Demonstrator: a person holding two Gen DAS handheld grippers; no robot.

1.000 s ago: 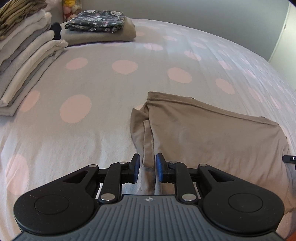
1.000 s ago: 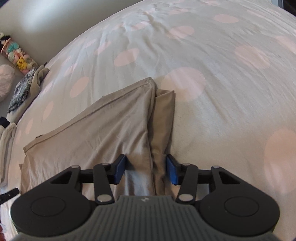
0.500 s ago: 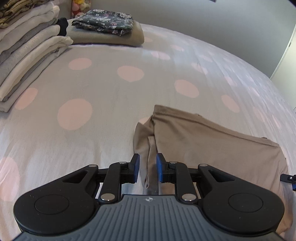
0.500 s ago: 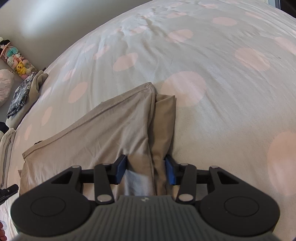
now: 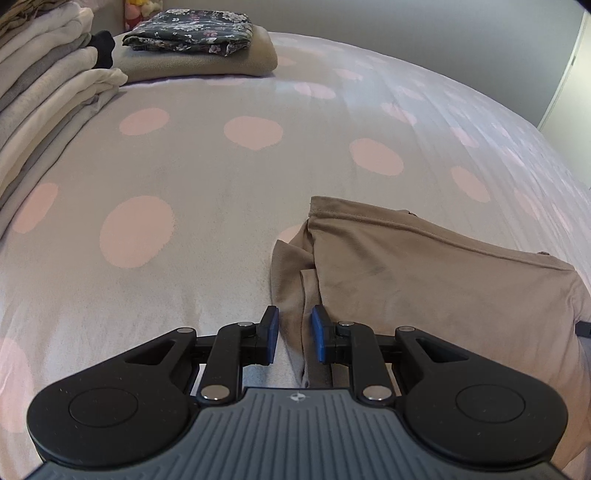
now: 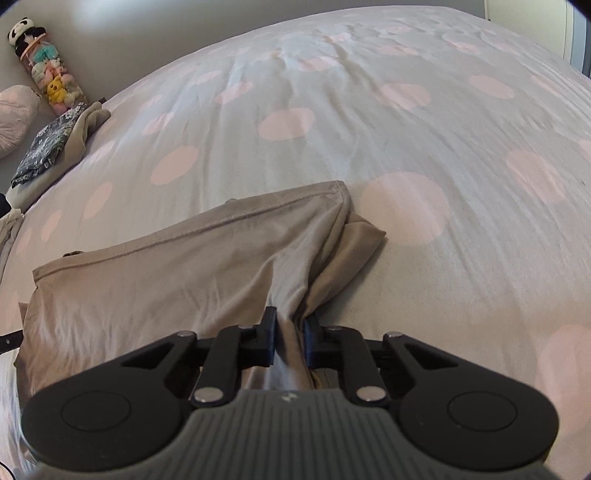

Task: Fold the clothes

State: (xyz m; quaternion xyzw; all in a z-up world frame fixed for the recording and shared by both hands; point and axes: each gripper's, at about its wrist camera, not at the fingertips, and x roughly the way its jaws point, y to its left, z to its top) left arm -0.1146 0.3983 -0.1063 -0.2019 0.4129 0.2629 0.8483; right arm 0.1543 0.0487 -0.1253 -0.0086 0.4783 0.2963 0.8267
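Observation:
A beige garment (image 5: 424,280) lies partly folded on the grey bed sheet with pink dots (image 5: 184,166). My left gripper (image 5: 295,334) is shut on a narrow fold at the garment's left edge, blue pads on either side of it. In the right wrist view the same garment (image 6: 184,273) spreads to the left. My right gripper (image 6: 290,332) has its jaws closing on the right edge. The fabric is bunched between the pads, and creases fan out from the pinch. A loose flap (image 6: 354,251) sticks out beside it on the sheet (image 6: 443,129).
A tall stack of folded pale clothes (image 5: 40,96) stands at far left. Behind it a dark floral piece (image 5: 192,33) rests on a folded khaki one, beside a black item (image 5: 103,42). Plush toys (image 6: 44,74) and a pink pillow (image 6: 14,114) line the wall.
The right jaws have narrowed onto the fabric, gathering it into a pinch and lifting it slightly. The left gripper has shifted with its fold still between the pads, at the same gap.

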